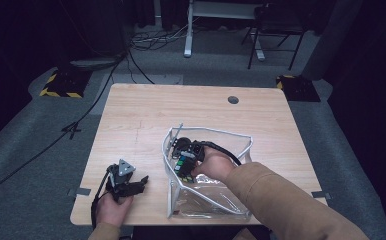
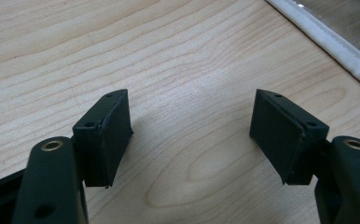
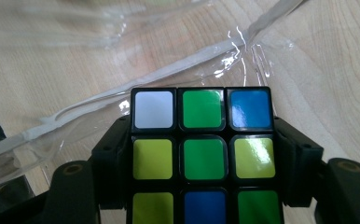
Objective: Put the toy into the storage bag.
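Your right gripper [image 3: 201,154] is clamped on the puzzle cube [image 3: 201,154], one jaw on each side face, with mixed white, green, blue and yellow stickers facing its camera. It holds the cube inside the clear plastic bag [image 1: 231,142] on the wooden table [image 1: 141,107]. Your left gripper [image 2: 192,135] rests near the table's front edge, jaws spread wide, holding nothing.

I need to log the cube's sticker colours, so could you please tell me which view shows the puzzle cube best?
The right gripper view: the puzzle cube sits close between the right tool jaws, stickers clearly readable. The high view shows it small and partly covered by the hand, inside the clear bag.
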